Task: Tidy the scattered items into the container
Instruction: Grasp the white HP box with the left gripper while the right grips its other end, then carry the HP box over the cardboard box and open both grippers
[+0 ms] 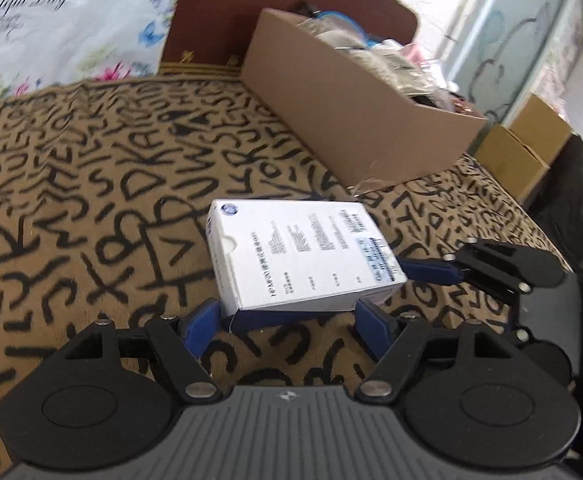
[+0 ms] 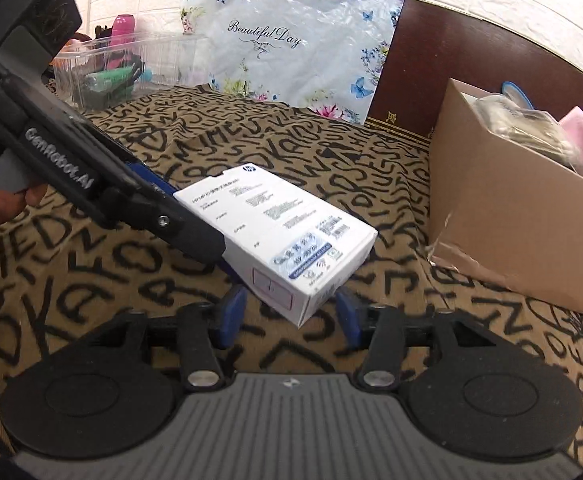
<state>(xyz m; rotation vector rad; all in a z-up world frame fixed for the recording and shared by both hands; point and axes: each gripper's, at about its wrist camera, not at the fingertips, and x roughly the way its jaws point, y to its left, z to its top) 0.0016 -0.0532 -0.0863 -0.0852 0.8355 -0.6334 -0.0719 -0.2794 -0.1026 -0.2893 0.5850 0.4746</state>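
White box [image 1: 303, 252] is up off the letter-print blanket [image 1: 91, 184], pinched at its near end by the left tongs [image 1: 291, 312]. Right tongs [image 2: 291, 312] are spread at its other end, pads not visibly pressing. Cardboard container [image 1: 347, 120], already holding items, sits just beyond.

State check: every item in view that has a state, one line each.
white box: off the bedspread, tilted
left gripper: shut on the white box's near end
right gripper: open, box corner between its fingers
cardboard box: open-topped, piled with items
clear bin: no lid on, holding items
small carton: looks closed
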